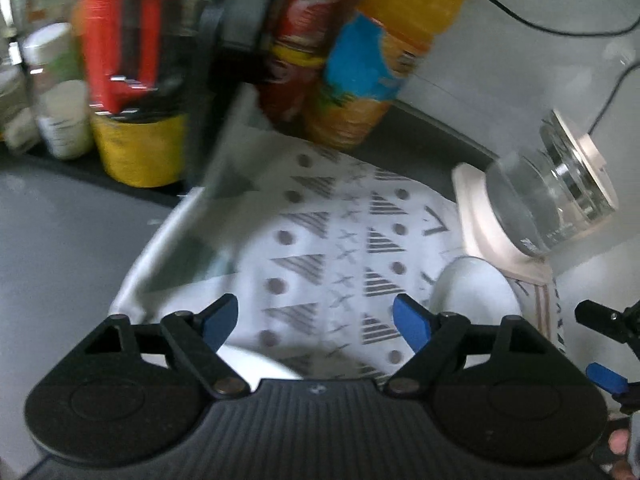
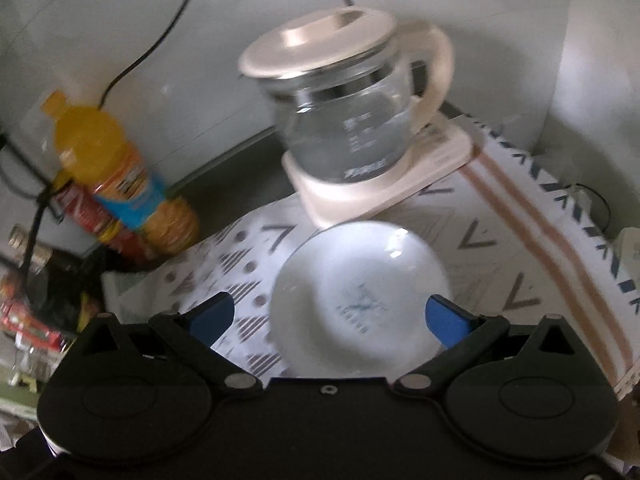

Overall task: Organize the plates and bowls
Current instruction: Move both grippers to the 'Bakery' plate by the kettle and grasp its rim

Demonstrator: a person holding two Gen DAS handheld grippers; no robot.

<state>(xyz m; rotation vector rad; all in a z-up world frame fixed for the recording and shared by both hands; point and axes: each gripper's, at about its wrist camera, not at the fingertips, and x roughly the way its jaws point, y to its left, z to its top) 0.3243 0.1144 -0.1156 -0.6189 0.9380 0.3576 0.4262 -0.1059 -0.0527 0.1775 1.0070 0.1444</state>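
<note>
A white bowl (image 2: 360, 292) rests on a patterned cloth (image 2: 500, 240), with a faint printed mark at its middle. My right gripper (image 2: 330, 318) hangs over it, open wide; the bowl lies between and below the blue pads, which do not press on it. In the left wrist view the same bowl (image 1: 476, 292) sits just right of my left gripper (image 1: 316, 320). That gripper is open above bare cloth (image 1: 320, 240) and holds nothing. A blurred white rim (image 1: 256, 364) shows by its left finger; I cannot tell what it is. The right gripper's fingertips (image 1: 606, 376) show at the far right.
A glass kettle (image 2: 352, 120) with a cream lid stands on its cream base (image 2: 380, 188) right behind the bowl, by the wall. An orange drink bottle (image 2: 120, 172), red cans (image 1: 120, 40) and jars (image 1: 64, 120) crowd the back left. Black cables run along the wall.
</note>
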